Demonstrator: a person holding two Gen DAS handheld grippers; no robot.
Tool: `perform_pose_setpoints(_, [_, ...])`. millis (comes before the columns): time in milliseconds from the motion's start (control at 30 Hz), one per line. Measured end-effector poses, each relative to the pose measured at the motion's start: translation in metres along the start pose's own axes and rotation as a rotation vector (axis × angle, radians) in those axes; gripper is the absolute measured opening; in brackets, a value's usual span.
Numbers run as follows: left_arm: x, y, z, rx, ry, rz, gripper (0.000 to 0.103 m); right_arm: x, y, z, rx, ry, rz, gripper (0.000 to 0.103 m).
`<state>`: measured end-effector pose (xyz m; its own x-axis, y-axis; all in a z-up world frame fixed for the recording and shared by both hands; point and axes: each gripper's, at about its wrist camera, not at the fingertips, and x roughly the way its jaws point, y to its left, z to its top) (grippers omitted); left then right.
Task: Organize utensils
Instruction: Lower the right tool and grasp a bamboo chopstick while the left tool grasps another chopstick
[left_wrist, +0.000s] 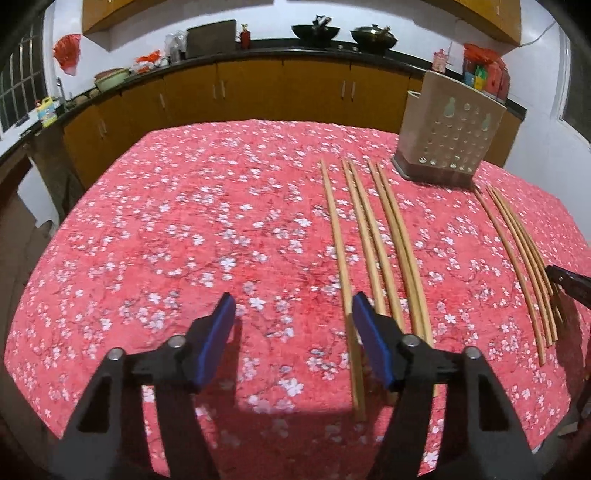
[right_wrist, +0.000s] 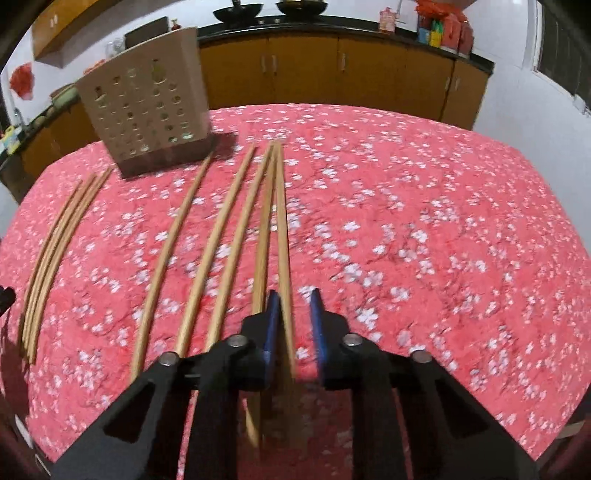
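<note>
Several bamboo chopsticks lie side by side on the red flowered tablecloth (left_wrist: 166, 240). My left gripper (left_wrist: 293, 314) is open over the cloth. The leftmost chopstick (left_wrist: 338, 243) runs just inside its right blue pad (left_wrist: 369, 339), and the left pad stands well clear of it. My right gripper (right_wrist: 295, 314) has its jaws drawn close around one chopstick (right_wrist: 283, 236). The left pad (right_wrist: 272, 325) lies against it, and blur hides whether the other pad touches. A beige perforated utensil holder (right_wrist: 147, 110) (left_wrist: 448, 140) stands upright at the back of the table.
Three more chopsticks (left_wrist: 517, 258) lie apart to the right of the left gripper's group, in front of the holder. Brown kitchen cabinets (left_wrist: 280, 88) with woks (left_wrist: 314, 31) on the counter run behind the table. The cloth's left half (left_wrist: 147, 258) bears nothing.
</note>
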<state>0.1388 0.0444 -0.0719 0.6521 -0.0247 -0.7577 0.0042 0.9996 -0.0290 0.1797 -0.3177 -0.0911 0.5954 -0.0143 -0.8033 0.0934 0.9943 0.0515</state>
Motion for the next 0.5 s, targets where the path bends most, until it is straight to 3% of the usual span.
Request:
perform_pose_setpoints(233, [0.010,-0.005,0.008,0.029,0.036,-0.059,0.037,0.001,-0.012,0.005,0.057,-0.015,-0.019,0.008])
perform_pose_setpoints(367, [0.015,-0.011,0.010,0.047,0.061,-0.105,0.034,0.001,-0.012,0.006,0.059,-0.018,-0.016,0.008])
perform_pose_setpoints(500, [0.020,-0.021,0.010,0.091,0.078,-0.101,0.034,0.000,-0.012,0.004,0.063,-0.015,-0.007,0.008])
